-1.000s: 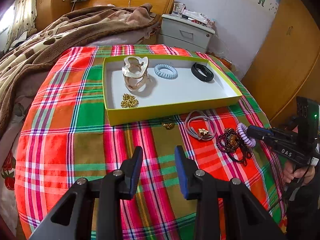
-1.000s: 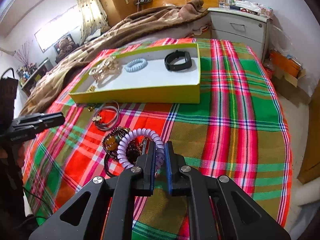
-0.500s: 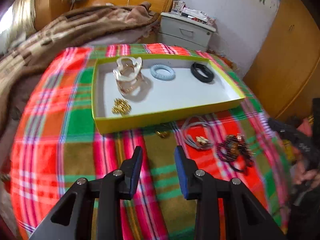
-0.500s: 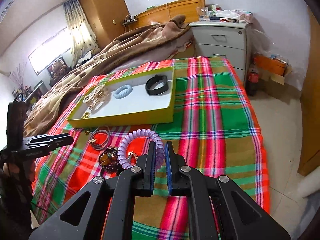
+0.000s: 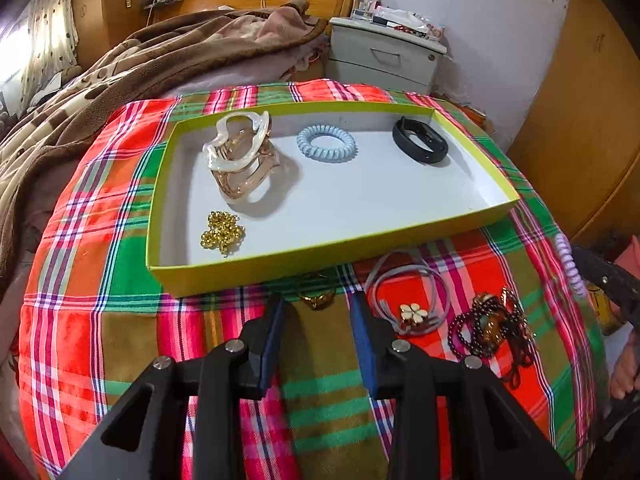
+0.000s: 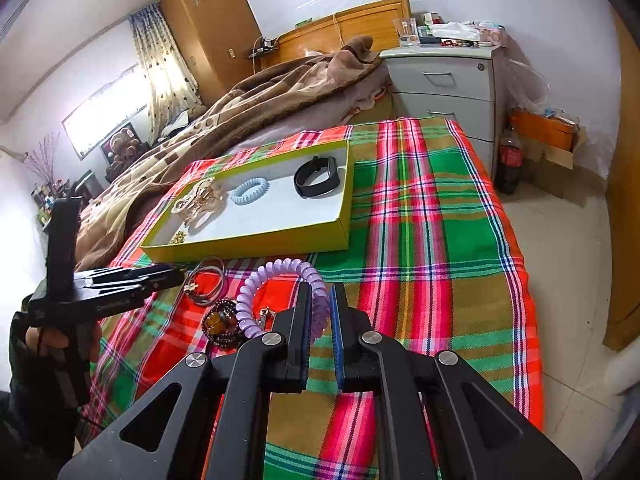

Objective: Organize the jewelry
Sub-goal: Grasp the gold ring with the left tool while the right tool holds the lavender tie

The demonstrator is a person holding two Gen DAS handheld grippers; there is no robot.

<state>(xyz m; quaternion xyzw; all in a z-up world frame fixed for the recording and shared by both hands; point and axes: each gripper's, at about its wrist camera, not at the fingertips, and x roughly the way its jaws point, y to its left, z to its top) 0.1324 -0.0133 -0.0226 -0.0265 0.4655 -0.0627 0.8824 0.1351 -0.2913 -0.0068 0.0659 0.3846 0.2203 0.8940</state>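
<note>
Lifted clear of the plaid tabletop [image 6: 420, 208] since a second ago, the purple coil hair tie [image 6: 280, 276] is hanging pinched in the nearly closed right tool [image 6: 320, 312]. Light and springy, it is gripping best across one loop. Left tool [image 5: 316, 312] is hovering open, empty, near the yellow tray [image 5: 320, 256].

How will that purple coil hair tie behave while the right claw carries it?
The purple coil tie, pinched in the right claw, holds its loop shape, so it is probably springy, not floppy. Likely light. The thin pinched section may slip if the claw is jolted.
</note>
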